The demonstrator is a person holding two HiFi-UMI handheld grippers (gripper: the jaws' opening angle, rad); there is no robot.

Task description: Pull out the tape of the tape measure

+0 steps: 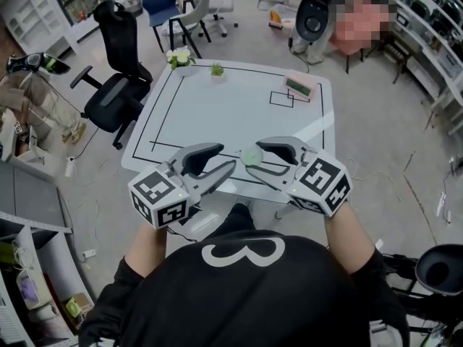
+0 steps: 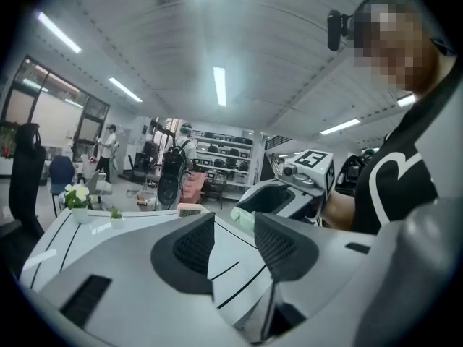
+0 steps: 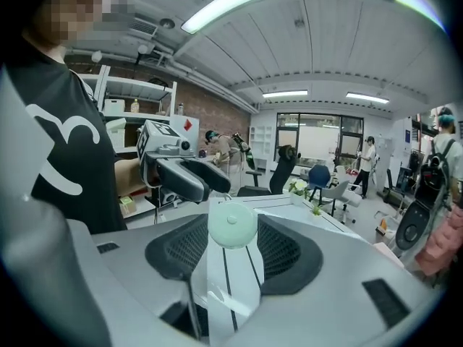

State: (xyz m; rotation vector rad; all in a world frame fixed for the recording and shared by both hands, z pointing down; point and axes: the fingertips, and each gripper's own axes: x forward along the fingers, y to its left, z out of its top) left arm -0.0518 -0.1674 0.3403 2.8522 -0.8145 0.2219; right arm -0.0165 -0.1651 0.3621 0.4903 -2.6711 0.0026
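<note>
A round pale green tape measure [image 1: 251, 155] hangs above the near edge of the white table [image 1: 217, 107]. My right gripper [image 1: 255, 160] is shut on it, and in the right gripper view the disc [image 3: 232, 225] sits pinched between the two dark pads. My left gripper [image 1: 228, 159] comes in from the left, its tips just short of the tape measure. In the left gripper view a gap shows between its jaws [image 2: 234, 226], with only the table behind, and the green case [image 2: 244, 219] lies just beyond the tips. No pulled-out tape shows.
The table bears black outline markings, a white flower pot [image 1: 180, 57], a tiny green plant [image 1: 216, 69] and a pink-and-green box [image 1: 300, 85] at its far side. A black office chair [image 1: 116, 85] stands left of the table. More chairs and people are farther back.
</note>
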